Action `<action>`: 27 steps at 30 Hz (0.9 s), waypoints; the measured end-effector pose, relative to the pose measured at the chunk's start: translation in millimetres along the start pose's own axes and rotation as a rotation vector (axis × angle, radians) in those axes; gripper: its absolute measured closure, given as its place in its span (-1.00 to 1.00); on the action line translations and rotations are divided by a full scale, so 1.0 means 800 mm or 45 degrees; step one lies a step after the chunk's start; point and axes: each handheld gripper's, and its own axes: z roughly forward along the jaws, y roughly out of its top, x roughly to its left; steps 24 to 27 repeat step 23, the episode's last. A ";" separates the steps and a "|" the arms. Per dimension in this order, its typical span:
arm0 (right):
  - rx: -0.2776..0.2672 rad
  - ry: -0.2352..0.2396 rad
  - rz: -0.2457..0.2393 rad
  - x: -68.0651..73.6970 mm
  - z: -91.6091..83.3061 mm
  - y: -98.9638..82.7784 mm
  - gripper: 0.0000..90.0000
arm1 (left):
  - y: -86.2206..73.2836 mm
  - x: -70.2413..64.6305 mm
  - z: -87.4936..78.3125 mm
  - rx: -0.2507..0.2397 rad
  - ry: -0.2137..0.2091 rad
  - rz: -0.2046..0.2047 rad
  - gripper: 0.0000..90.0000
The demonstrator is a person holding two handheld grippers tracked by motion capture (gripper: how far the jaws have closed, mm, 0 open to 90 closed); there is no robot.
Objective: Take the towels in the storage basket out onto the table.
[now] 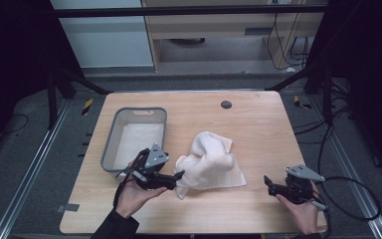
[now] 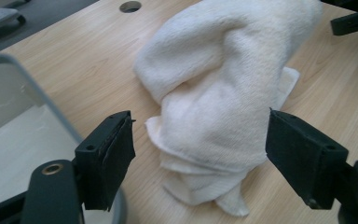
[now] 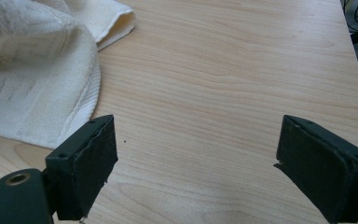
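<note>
A crumpled white towel (image 1: 209,162) lies heaped in the middle of the wooden table (image 1: 258,124). My left gripper (image 1: 179,176) is at the towel's left front edge, its jaws spread wide. In the left gripper view the towel (image 2: 219,93) bulges just ahead of the left gripper (image 2: 200,135), and neither pad presses on it. My right gripper (image 1: 268,181) stands open near the table's front right, apart from the towel. In the right gripper view the right gripper (image 3: 196,149) has bare wood between its pads, with the towel (image 3: 32,70) off to the left.
A grey basket (image 1: 124,112) stands at the left of the table, close behind my left hand; its rim (image 2: 42,93) is near the left jaw, and something pale lies flat inside. A round hole (image 1: 226,104) is in the table's far side. Cables trail off to the right.
</note>
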 end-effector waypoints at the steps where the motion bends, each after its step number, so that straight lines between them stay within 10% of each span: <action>1: 0.000 0.000 0.000 0.000 0.000 0.000 -0.73 | -0.004 0.003 -0.003 -0.004 0.011 -0.009 -0.49; 18: 0.005 -0.002 -0.009 0.001 0.000 -0.001 -0.73 | -0.076 0.054 -0.057 -0.078 0.220 -0.197 -0.47; 27: 0.000 -0.002 -0.010 0.001 -0.001 -0.001 -0.74 | -0.090 0.059 -0.065 -0.087 0.247 -0.212 -0.46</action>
